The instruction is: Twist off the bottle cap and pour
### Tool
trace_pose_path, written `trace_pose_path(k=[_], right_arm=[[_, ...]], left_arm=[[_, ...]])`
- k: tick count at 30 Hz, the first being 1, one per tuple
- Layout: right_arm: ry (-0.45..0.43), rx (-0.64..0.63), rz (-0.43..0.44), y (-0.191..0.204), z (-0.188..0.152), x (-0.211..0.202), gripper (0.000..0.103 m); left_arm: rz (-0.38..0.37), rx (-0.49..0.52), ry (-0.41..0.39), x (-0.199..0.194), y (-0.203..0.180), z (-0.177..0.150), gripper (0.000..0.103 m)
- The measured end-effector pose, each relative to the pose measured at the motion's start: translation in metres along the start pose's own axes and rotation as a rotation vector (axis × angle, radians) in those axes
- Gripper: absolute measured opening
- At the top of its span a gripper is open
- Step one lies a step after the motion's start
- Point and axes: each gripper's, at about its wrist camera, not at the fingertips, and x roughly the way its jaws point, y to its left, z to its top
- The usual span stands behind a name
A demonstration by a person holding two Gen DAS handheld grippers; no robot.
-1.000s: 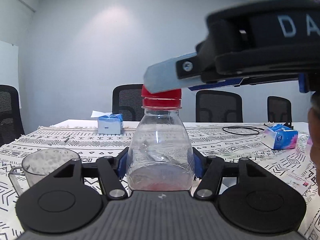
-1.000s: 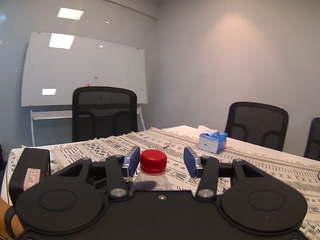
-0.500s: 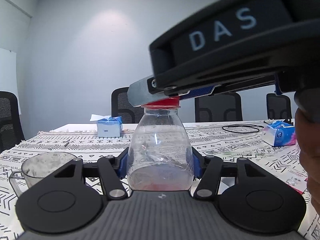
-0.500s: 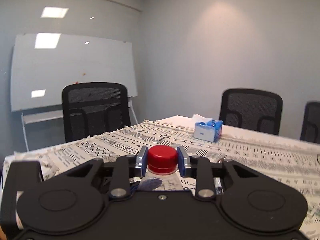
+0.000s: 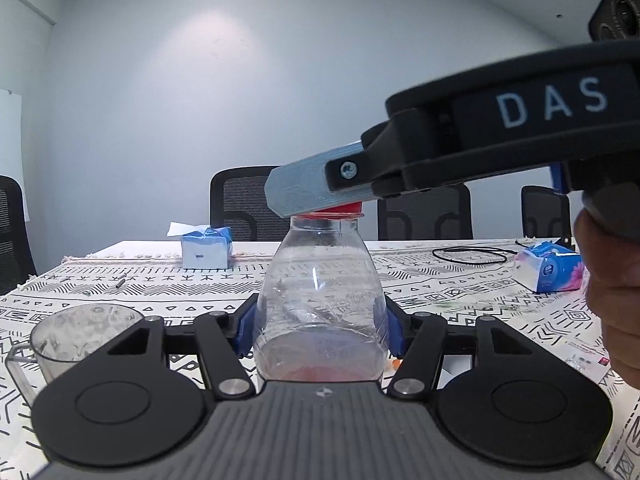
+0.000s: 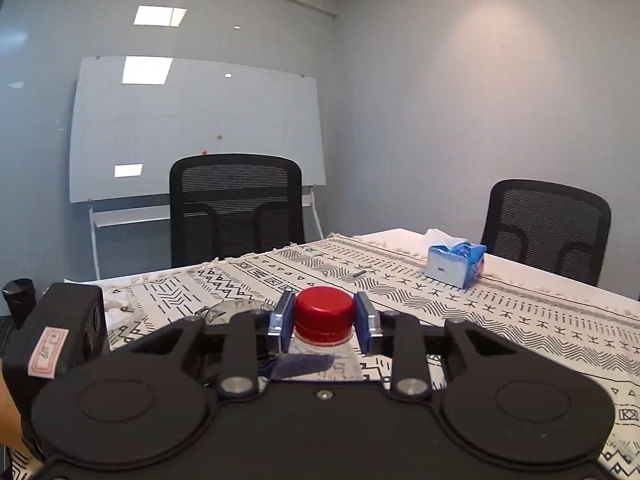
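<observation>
**Cap grip, bottle braced for unscrewing**

Left tongs (image 5: 320, 330): clamped on lower body of clear bottle (image 5: 320, 292), bracing it against the twist. Right tongs (image 6: 324, 320): closed snugly on red cap (image 6: 325, 312), pads on opposite sides, placed for turning. Cap seated on neck, not yet off. Measuring cup (image 5: 80, 340): on table (image 5: 460, 280) just left of bottle, likely pour target. Tissue box (image 5: 206, 248): far back.
</observation>
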Motion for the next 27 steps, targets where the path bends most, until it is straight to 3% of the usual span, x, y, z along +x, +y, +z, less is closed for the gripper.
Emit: trace_pose_path(k=[3, 6, 8, 9, 10, 11, 13, 14, 17, 23, 25, 27], right_arm=[[-0.05, 0.057, -0.059, 0.003, -0.012, -0.021, 0.063], [-0.048, 0.151, -0.121, -0.001, -0.031, -0.039, 0.067], [-0.044, 0.204, -0.17, -0.003, -0.046, -0.05, 0.071], [-0.051, 0.222, -0.21, -0.003, -0.054, -0.057, 0.083], [-0.07, 0.232, -0.258, -0.002, -0.064, -0.064, 0.09], [-0.099, 0.231, -0.308, 0.0, -0.075, -0.072, 0.103], [-0.141, 0.184, -0.42, 0.007, -0.095, -0.086, 0.103], [-0.143, 0.143, -0.461, 0.012, -0.102, -0.09, 0.103], [-0.046, 0.163, -0.566, 0.015, -0.11, -0.095, 0.103], [-0.024, 0.545, -0.569, -0.001, -0.132, -0.103, 0.103], [-0.08, 0.583, -0.529, 0.0, -0.136, -0.104, 0.103], [-0.093, 0.565, -0.479, 0.002, -0.134, -0.1, 0.093]], left_arm=[[0.0, -0.002, -0.007, -0.003, -0.001, -0.002, 0.06], [0.008, 0.002, 0.001, -0.001, -0.001, -0.004, 0.062], [0.013, -0.01, -0.003, -0.002, 0.001, -0.004, 0.072], [0.013, -0.016, -0.005, -0.002, 0.003, -0.004, 0.079], [0.015, -0.02, -0.004, -0.002, 0.004, -0.004, 0.08], [0.021, -0.02, -0.002, -0.002, 0.004, -0.004, 0.081], [0.017, -0.027, -0.005, -0.003, 0.006, -0.004, 0.085], [0.012, -0.032, -0.008, -0.004, 0.007, -0.004, 0.094], [0.011, -0.037, -0.016, -0.006, 0.007, -0.004, 0.098], [0.004, -0.046, -0.015, -0.008, 0.01, -0.004, 0.098], [0.002, -0.053, -0.013, -0.008, 0.012, -0.004, 0.098], [-0.002, -0.054, -0.007, -0.007, 0.013, -0.004, 0.098]])
